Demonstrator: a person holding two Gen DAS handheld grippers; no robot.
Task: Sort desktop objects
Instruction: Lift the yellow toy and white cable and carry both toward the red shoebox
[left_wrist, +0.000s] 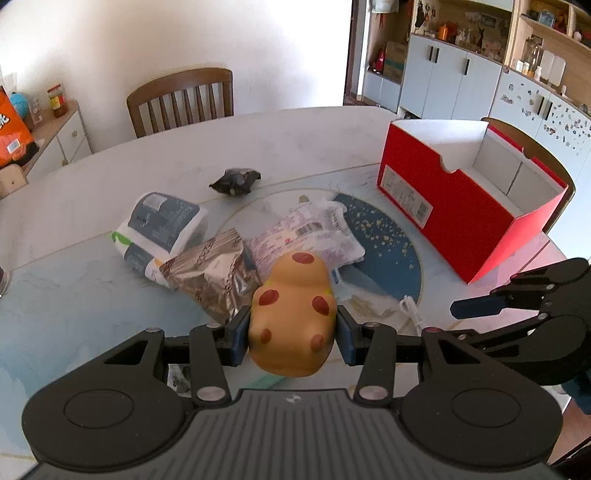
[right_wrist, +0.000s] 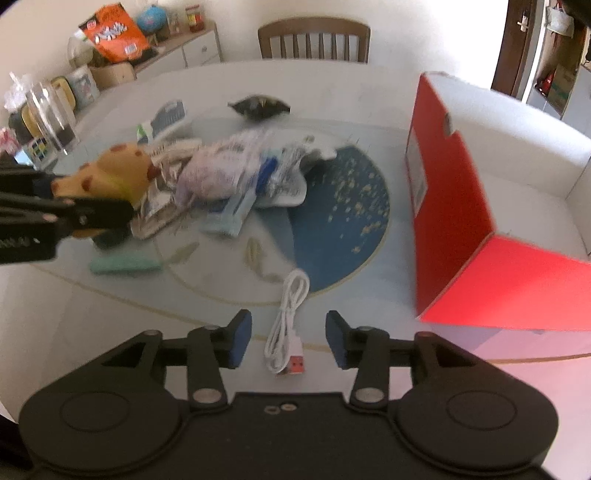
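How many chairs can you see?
2. One wooden chair stands at the table's far side; another chair peeks out behind the red box. Others may be hidden.

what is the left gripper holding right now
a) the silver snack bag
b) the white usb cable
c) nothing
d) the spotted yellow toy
d: in the left wrist view the left gripper has its jaws closed against both sides of the spotted yellow toy, lifted above the table; the white usb cable lies on the table between the right gripper's open jaws, untouched.
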